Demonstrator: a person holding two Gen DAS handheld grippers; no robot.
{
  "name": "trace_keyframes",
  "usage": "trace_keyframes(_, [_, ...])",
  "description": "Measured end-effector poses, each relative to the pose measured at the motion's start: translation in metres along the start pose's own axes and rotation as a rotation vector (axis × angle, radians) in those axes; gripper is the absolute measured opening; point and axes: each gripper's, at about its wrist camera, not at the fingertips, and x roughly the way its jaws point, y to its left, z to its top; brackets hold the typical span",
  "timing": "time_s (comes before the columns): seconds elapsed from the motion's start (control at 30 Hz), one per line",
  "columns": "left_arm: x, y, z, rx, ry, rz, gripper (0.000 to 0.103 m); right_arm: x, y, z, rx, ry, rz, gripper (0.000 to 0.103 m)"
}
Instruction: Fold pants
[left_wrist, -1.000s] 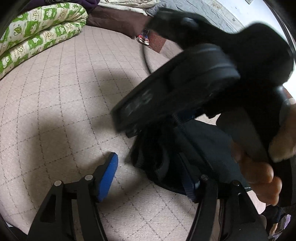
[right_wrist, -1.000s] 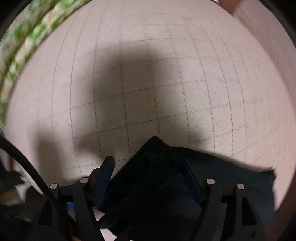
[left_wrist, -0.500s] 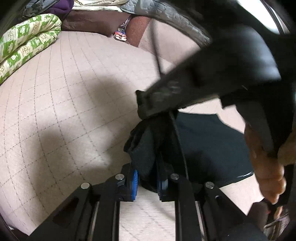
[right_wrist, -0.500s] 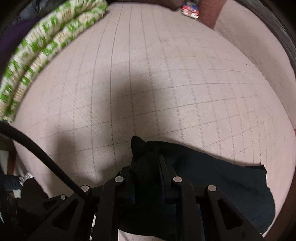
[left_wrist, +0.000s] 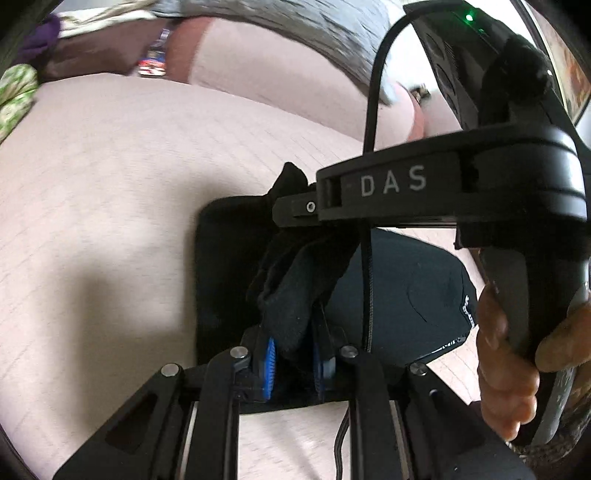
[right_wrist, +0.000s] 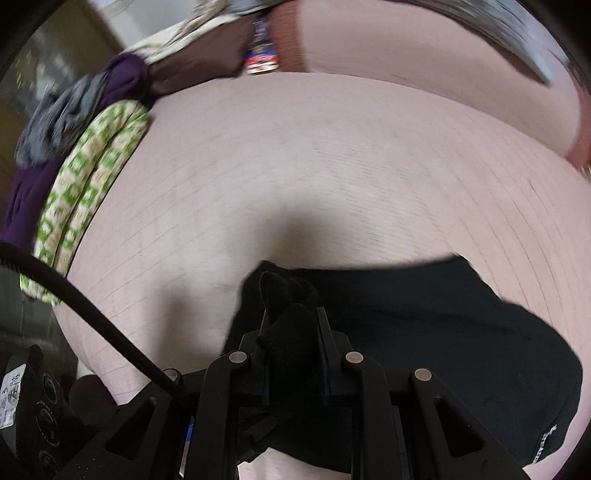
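- My left gripper (left_wrist: 291, 356) and right gripper (right_wrist: 293, 343) both pinch the soft black pants (left_wrist: 406, 295), low in each frame.
- I think folding is only started.

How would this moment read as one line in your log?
fold pants | left gripper: shut on black pants | right gripper: shut on pants | lifted off bedspread

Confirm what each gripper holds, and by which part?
Both hold the pants. Left gripper and right gripper each pinch a bunched fold of fabric at the edge; which edge can't be told.
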Motion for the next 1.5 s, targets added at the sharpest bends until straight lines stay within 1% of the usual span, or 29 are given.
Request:
trace_keyframes(0.03, [0.010, -0.011, -0.001, 0.014, 0.011, 0.004, 0.015, -0.004, -0.015, -0.003, 0.024, -0.003, 0.003, 0.020])
trace_keyframes(0.17, [0.040, -0.033, 0.003, 0.077, 0.056, 0.021, 0.016, -0.003, -0.064, -0.016, 0.120, -0.011, 0.020, 0.020])
trace_keyframes(0.2, [0.046, -0.039, 0.001, 0.097, 0.067, 0.027, 0.016, -0.001, -0.071, -0.018, 0.138, -0.011, 0.026, 0.020])
trace_keyframes(0.23, [0.055, -0.035, 0.010, 0.104, 0.072, 0.031, 0.017, 0.001, -0.082, -0.022, 0.163, -0.013, 0.036, 0.020])
trace_keyframes(0.27, [0.058, -0.036, 0.010, 0.118, 0.077, 0.039, 0.018, 0.002, -0.091, -0.025, 0.183, -0.015, 0.048, 0.020])
trace_keyframes(0.33, [0.063, -0.034, 0.013, 0.132, 0.089, 0.054, 0.031, 0.007, -0.100, -0.030, 0.207, -0.018, 0.065, 0.020])
trace_keyframes(0.37, [0.069, -0.040, 0.014, 0.136, 0.108, 0.049, 0.035, 0.010, -0.103, -0.032, 0.217, -0.020, 0.069, 0.020])
trace_keyframes(0.4, [0.065, -0.041, 0.011, 0.139, 0.115, 0.041, 0.041, 0.013, -0.106, -0.034, 0.228, -0.024, 0.072, 0.021])
trace_keyframes(0.5, [0.043, -0.036, 0.006, 0.150, 0.126, -0.006, 0.055, 0.016, -0.114, -0.040, 0.251, -0.042, 0.045, 0.035])
trace_keyframes(0.57, [0.024, -0.031, 0.004, 0.140, 0.121, -0.041, 0.061, 0.012, -0.121, -0.044, 0.278, -0.065, 0.050, 0.051])
trace_keyframes(0.63, [0.006, -0.019, 0.005, 0.126, 0.103, -0.056, 0.068, 0.003, -0.131, -0.047, 0.319, -0.090, 0.065, 0.056])
trace_keyframes(0.73, [-0.011, 0.002, 0.010, 0.088, 0.062, -0.006, 0.069, -0.019, -0.146, -0.054, 0.378, -0.159, 0.058, 0.060])
trace_keyframes(0.77, [-0.011, 0.013, 0.015, 0.056, 0.052, 0.024, 0.069, -0.026, -0.149, -0.055, 0.390, -0.179, 0.047, 0.060])
trace_keyframes(0.8, [-0.014, 0.017, 0.013, 0.029, 0.052, 0.040, 0.069, -0.040, -0.151, -0.059, 0.411, -0.223, 0.049, 0.060])
trace_keyframes(0.83, [-0.015, 0.025, 0.012, -0.006, 0.052, 0.048, 0.069, -0.048, -0.151, -0.061, 0.426, -0.249, 0.083, 0.061])
trace_keyframes(0.87, [-0.015, 0.031, 0.010, -0.030, 0.049, 0.044, 0.069, -0.054, -0.149, -0.063, 0.436, -0.260, 0.145, 0.061])
trace_keyframes(0.97, [-0.012, 0.032, 0.009, -0.063, 0.044, 0.047, 0.069, -0.057, -0.136, -0.064, 0.434, -0.256, 0.328, 0.061])
trace_keyframes(1.03, [-0.003, 0.027, 0.012, -0.058, 0.049, 0.069, 0.069, -0.045, -0.127, -0.064, 0.456, -0.227, 0.477, 0.061])
trace_keyframes(1.1, [0.000, 0.016, 0.003, -0.040, 0.054, 0.080, 0.069, -0.024, -0.124, -0.067, 0.538, -0.180, 0.609, 0.061])
trace_keyframes(1.13, [0.003, 0.014, 0.005, -0.036, 0.055, 0.083, 0.069, -0.010, -0.124, -0.068, 0.575, -0.153, 0.646, 0.061])
trace_keyframes(1.17, [0.003, 0.011, -0.001, -0.028, 0.061, 0.083, 0.069, 0.002, -0.122, -0.070, 0.592, -0.127, 0.649, 0.061])
trace_keyframes(1.23, [0.008, 0.004, -0.010, -0.006, 0.080, 0.085, 0.069, 0.016, -0.122, -0.076, 0.608, -0.089, 0.599, 0.061])
trace_keyframes(1.3, [0.009, 0.000, -0.013, 0.011, 0.089, 0.095, 0.069, 0.016, -0.127, -0.087, 0.618, -0.083, 0.448, 0.056])
trace_keyframes(1.33, [0.010, -0.001, -0.013, 0.016, 0.092, 0.099, 0.069, 0.010, -0.130, -0.092, 0.609, -0.100, 0.378, 0.048])
trace_keyframes(1.37, [0.009, -0.003, -0.013, 0.019, 0.093, 0.100, 0.069, 0.001, -0.133, -0.099, 0.595, -0.130, 0.320, 0.046])
trace_keyframes(1.4, [0.010, -0.003, -0.011, 0.015, 0.093, 0.098, 0.069, -0.006, -0.140, -0.104, 0.585, -0.141, 0.249, 0.050])
trace_keyframes(1.43, [0.010, -0.002, -0.011, 0.011, 0.091, 0.093, 0.069, -0.011, -0.142, -0.107, 0.571, -0.144, 0.121, 0.055])
trace_keyframes(1.47, [0.011, -0.002, -0.007, 0.006, 0.088, 0.087, 0.069, -0.015, -0.145, -0.113, 0.541, -0.151, -0.017, 0.055])
trace_keyframes(1.5, [0.013, -0.004, -0.004, 0.008, 0.084, 0.086, 0.069, -0.016, -0.149, -0.118, 0.530, -0.154, -0.034, 0.055])
